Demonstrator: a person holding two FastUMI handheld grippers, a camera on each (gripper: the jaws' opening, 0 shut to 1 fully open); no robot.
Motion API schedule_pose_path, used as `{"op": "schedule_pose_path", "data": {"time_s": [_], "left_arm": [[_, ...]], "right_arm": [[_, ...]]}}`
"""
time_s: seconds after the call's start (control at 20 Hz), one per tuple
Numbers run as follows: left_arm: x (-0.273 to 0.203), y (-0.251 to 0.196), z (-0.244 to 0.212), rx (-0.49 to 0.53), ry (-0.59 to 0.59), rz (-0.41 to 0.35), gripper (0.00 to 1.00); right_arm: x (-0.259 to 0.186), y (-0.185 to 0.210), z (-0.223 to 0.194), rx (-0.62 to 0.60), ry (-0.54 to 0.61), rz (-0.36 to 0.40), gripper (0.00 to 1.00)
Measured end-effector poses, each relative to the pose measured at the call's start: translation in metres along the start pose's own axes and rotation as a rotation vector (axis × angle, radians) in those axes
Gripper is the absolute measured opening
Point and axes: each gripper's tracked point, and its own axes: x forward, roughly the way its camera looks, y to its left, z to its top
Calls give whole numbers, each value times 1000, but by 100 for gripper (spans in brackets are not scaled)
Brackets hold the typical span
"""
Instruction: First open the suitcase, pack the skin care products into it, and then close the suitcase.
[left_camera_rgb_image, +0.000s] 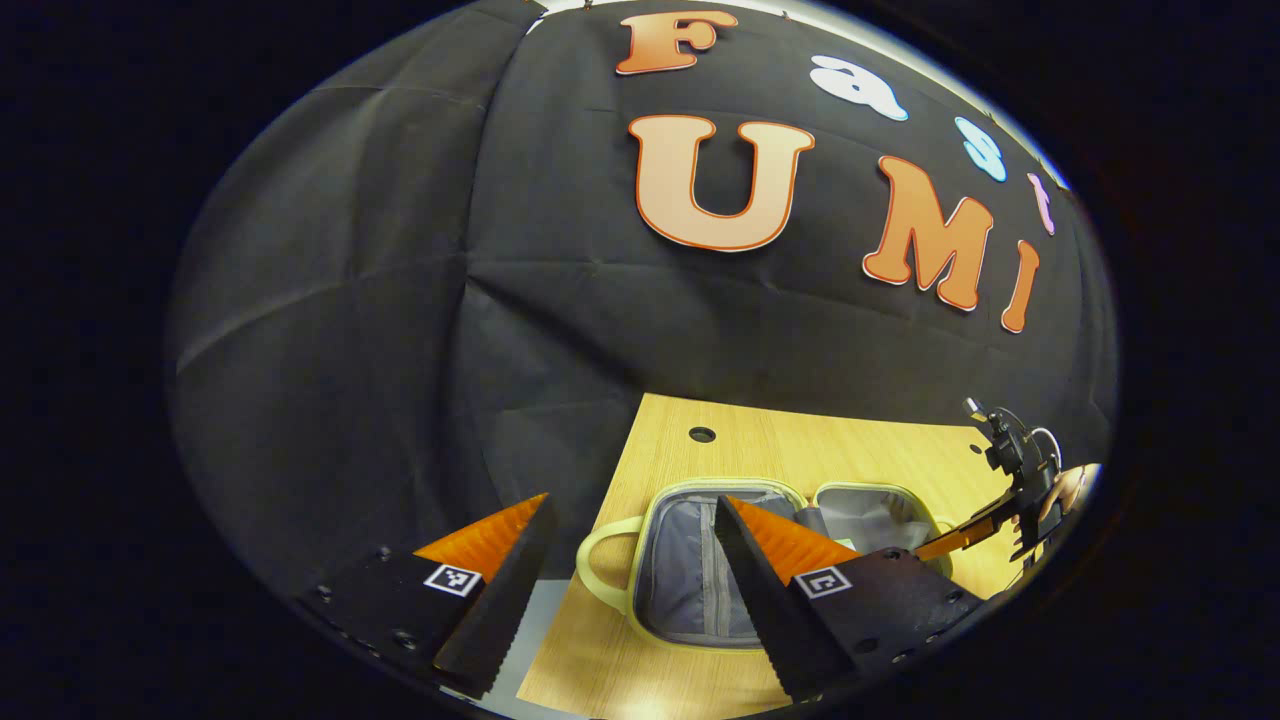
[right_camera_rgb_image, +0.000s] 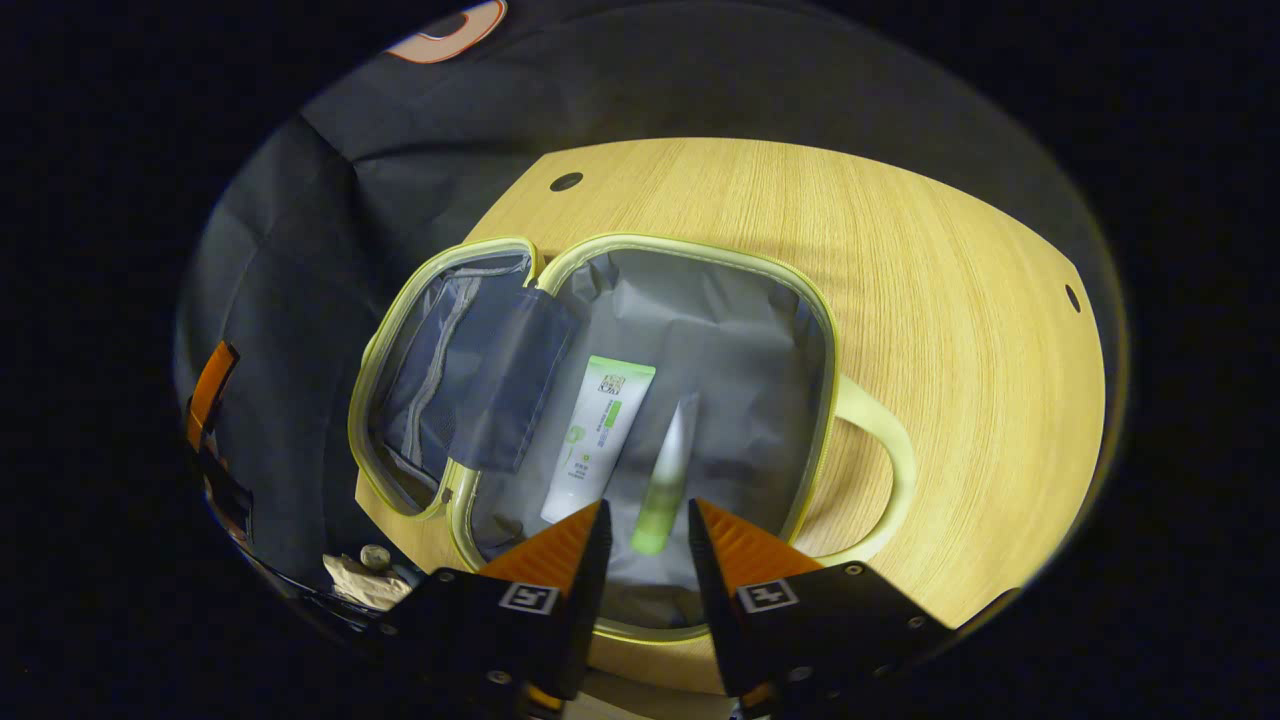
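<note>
The pale yellow-green suitcase (right_camera_rgb_image: 822, 330) lies open on the wooden table (right_camera_rgb_image: 960, 300), its lid (right_camera_rgb_image: 440, 380) folded out to the left. A white tube with a green label (right_camera_rgb_image: 598, 440) lies in the grey-lined main compartment. A slimmer green-capped tube (right_camera_rgb_image: 668, 470) lies beside it. My right gripper (right_camera_rgb_image: 648, 505) hovers open just over this tube's cap end, and its fingers do not touch the tube. My left gripper (left_camera_rgb_image: 635, 497) is open and empty above the suitcase (left_camera_rgb_image: 700, 487), near the table's left edge. The right gripper (left_camera_rgb_image: 950, 542) shows at the far right.
The suitcase handle (right_camera_rgb_image: 885, 450) sticks out to the right. Two small holes (right_camera_rgb_image: 565, 182) (right_camera_rgb_image: 1072, 297) mark the tabletop. A finger (right_camera_rgb_image: 210, 385) of the left gripper shows past the lid at the left edge. Bare wood extends beyond the suitcase.
</note>
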Motion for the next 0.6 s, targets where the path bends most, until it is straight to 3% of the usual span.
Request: {"op": "schedule_pose_path", "data": {"time_s": [0.05,0.1,0.2,0.45,0.6], "left_arm": [[1,2,-2,-5,4,3,98],[3,4,-6,-14,11,4,97],[13,10,-14,-48,31,2,98],[44,36,-40,-210,89,-24,98],[73,49,-59,-409,111,-110,98]], "right_arm": [[-2,-1,1,-7,-13,-1,55],[-6,-1,5,-15,-33,5,79],[-15,4,15,-35,-100,28,93],[-49,15,43,-58,-305,66,96],[-66,21,49,-12,-364,89,96]]}}
